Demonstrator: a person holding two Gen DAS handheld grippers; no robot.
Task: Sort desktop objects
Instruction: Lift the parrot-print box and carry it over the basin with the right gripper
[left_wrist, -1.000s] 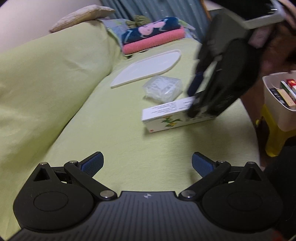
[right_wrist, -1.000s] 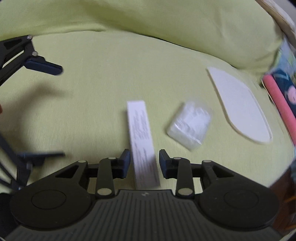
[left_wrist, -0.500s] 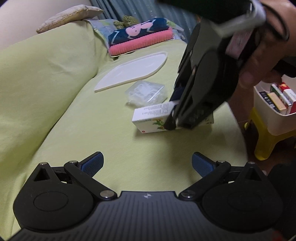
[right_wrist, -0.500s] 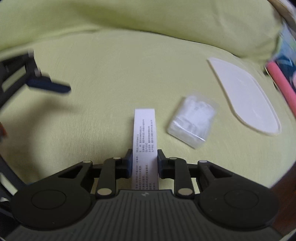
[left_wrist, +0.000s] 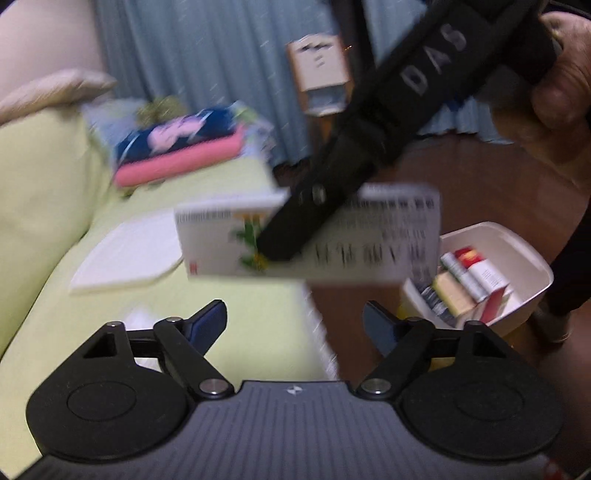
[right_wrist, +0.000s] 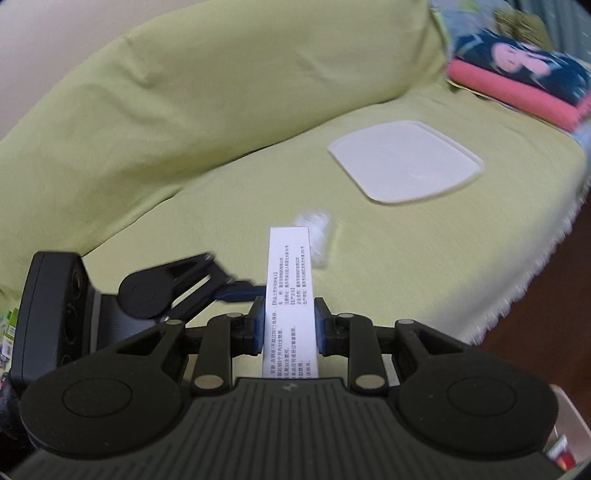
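The setting was a sofa (right_wrist: 192, 122) draped in a light green cover, with blue curtains (left_wrist: 207, 55) and a dark wood floor behind it. Folded pink and navy towels (right_wrist: 517, 85) lay at the far end of the seat. A flat white plastic lid (right_wrist: 404, 168) rested on the seat cushion, well apart from the towels. Off the sofa edge stood a white storage bin (left_wrist: 524, 254), already holding several small boxes upright side by side.

The right hand-held gripper (right_wrist: 289, 326) was clamped on a white medicine box (right_wrist: 290, 295), pads pressed to its long sides; the left wrist view showed the box lifted clear of the cushion and near the bin. The left hand-held gripper (left_wrist: 293, 321) was spread wide and carried nothing. A small clear plastic packet (right_wrist: 317, 236) remained on the cushion, beyond the held box.

Assessment: sorting was partly complete. Boxes were binned, one was in transit, and the packet and lid were probably left to handle.
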